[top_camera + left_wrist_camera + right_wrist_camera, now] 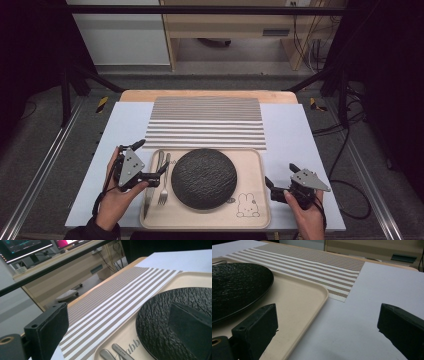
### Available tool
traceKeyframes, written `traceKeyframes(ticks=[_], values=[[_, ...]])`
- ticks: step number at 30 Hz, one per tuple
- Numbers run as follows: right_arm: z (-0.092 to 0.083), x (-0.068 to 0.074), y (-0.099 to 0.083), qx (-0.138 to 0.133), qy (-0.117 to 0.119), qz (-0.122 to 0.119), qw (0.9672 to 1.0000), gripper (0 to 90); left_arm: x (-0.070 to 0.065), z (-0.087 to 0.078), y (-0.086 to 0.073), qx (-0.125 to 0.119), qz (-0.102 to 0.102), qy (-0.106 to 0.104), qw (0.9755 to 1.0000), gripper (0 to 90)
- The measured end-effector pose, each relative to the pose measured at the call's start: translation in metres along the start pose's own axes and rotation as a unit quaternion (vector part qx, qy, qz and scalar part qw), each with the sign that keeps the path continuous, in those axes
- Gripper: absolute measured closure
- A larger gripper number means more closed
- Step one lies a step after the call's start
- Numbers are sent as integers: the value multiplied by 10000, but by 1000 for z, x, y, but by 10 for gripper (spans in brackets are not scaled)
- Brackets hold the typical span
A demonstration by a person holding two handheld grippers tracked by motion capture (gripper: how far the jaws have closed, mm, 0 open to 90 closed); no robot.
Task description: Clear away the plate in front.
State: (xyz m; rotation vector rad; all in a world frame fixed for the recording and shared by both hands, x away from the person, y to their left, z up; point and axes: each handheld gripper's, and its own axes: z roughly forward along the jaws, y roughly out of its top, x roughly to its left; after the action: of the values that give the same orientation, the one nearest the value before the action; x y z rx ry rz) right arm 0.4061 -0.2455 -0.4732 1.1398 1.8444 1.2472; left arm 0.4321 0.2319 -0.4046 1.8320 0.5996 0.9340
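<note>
The left hand-held gripper [151, 159] hovers with its jaws spread wide over the left edge of a beige tray [252, 200] — a fork [164, 181] and a knife [152, 180] lie side by side directly beneath and between those jaws, untouched. Just to the inner side of this hand-held gripper sits a round black textured plate [204, 178], filling the middle of the tray; in the left gripper view one jaw stands in front of the plate [160, 315] while the tips of the two cutlery handles [117, 352] show near the bottom edge. The right hand-held gripper [280, 182], jaws likewise apart and holding nothing, rests on the pale table [295, 130] just outside the tray's right rim, the rim [319, 300] running past its inner jaw. Ahead of both hand-held grippers, beyond the tray's far edge, lies a striped placemat [206, 122]. A rabbit drawing [246, 206] marks the tray corner nearest the right hand-held gripper.
</note>
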Motion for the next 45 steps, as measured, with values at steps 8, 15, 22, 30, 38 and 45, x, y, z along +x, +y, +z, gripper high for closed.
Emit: traceKeyframes(ticks=[8, 15, 22, 30, 38, 45], values=[[0, 0, 0, -6, -7, -4, 10000, 35, 14, -10, -1, -70, -187, 183, 9996, 37], [0, -1, 0, -18, -14, 9, 10000, 34, 24, -21, -3, -135, -315, 350, 9988, 37], [-1, -1, 0, -19, -13, 46, 10000, 34, 34, -31, -7, -192, -449, 489, 9976, 36], [-1, -2, 0, -43, -14, 31, 10000, 33, 43, -39, -15, -167, -721, 547, 9958, 35], [-2, -2, 0, -48, -25, 35, 10000, 33, 53, -47, -23, -159, -1037, 700, 9920, 34], [-2, -2, 0, -48, -24, 33, 10000, 33, 58, -52, -34, -119, -1285, 748, 9888, 34]])
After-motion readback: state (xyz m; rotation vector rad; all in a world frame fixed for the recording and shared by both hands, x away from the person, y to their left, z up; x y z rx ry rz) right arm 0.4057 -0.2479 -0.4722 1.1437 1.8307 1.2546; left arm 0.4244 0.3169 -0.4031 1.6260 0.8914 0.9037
